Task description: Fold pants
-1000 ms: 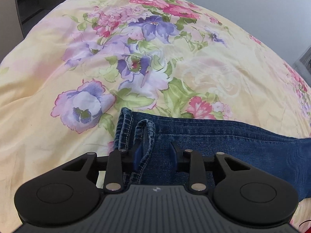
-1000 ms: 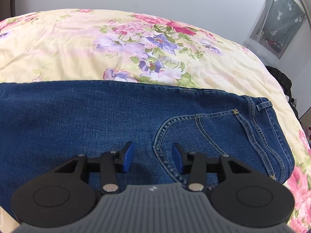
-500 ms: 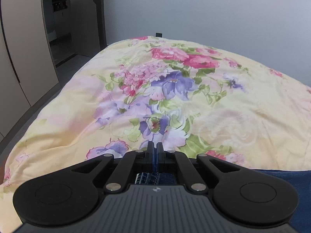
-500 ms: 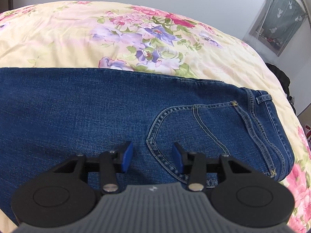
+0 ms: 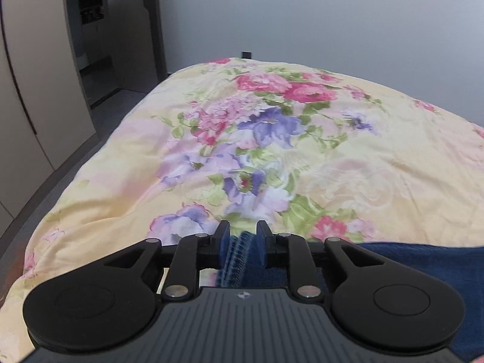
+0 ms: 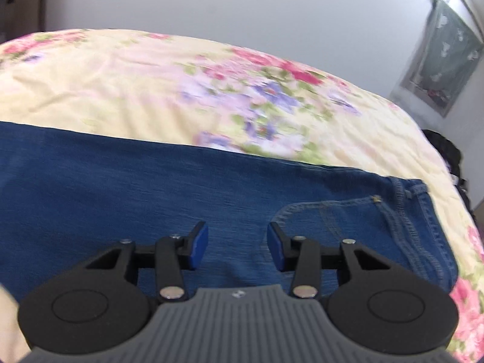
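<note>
Blue jeans (image 6: 121,181) lie flat across a flowered yellow bedcover (image 6: 121,84), back pocket (image 6: 332,224) up and waistband (image 6: 423,211) to the right. My right gripper (image 6: 237,242) hovers open just above the denim, left of the pocket, nothing between its pads. In the left wrist view the stitched leg hem (image 5: 239,251) stands up between the fingers of my left gripper (image 5: 243,236). Its jaws are opening, and a small gap shows beside the hem. More of the jeans (image 5: 408,260) runs off to the right over the bedcover (image 5: 272,151).
Beige wardrobe doors (image 5: 24,106) and a dark doorway (image 5: 90,30) stand left of the bed, with a floor strip (image 5: 60,169) along its edge. A grey cloth (image 6: 444,54) hangs on the right wall above a dark heap (image 6: 447,157).
The left gripper shut on the leg hem, rose and tipped upward, and now its jaws have parted with the hem still between them. The right gripper shifted sideways over the jeans; its view is blurred.
</note>
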Action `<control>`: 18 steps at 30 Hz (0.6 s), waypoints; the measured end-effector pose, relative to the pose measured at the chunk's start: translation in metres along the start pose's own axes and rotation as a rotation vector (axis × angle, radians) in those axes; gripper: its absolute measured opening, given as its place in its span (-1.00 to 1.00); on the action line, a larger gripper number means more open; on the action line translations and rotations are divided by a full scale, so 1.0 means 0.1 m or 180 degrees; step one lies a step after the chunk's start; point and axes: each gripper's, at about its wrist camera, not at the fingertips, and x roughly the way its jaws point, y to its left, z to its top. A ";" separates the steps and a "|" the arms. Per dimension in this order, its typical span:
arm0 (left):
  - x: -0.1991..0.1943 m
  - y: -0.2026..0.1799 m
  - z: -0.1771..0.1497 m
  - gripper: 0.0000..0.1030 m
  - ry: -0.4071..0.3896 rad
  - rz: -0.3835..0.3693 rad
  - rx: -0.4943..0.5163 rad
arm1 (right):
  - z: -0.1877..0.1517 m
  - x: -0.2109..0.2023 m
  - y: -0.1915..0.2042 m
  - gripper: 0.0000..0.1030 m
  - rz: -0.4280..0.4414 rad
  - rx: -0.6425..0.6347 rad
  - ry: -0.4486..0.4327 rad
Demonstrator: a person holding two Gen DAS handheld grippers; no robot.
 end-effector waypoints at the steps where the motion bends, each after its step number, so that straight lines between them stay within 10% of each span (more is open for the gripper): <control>1: -0.10 -0.04 -0.04 -0.53 0.0027 -0.0094 0.0054 | -0.01 -0.04 0.12 -0.26 0.0082 -0.0040 -0.0010; 7: -0.39 -0.35 -0.56 -0.56 0.0238 -0.0343 0.0495 | -0.22 -0.22 0.48 -0.26 0.0347 -0.0160 -0.0026; 18: 0.02 -0.01 -1.06 -0.88 0.0734 -0.0020 0.0107 | -0.65 0.01 0.22 -0.40 0.0172 0.0217 0.0382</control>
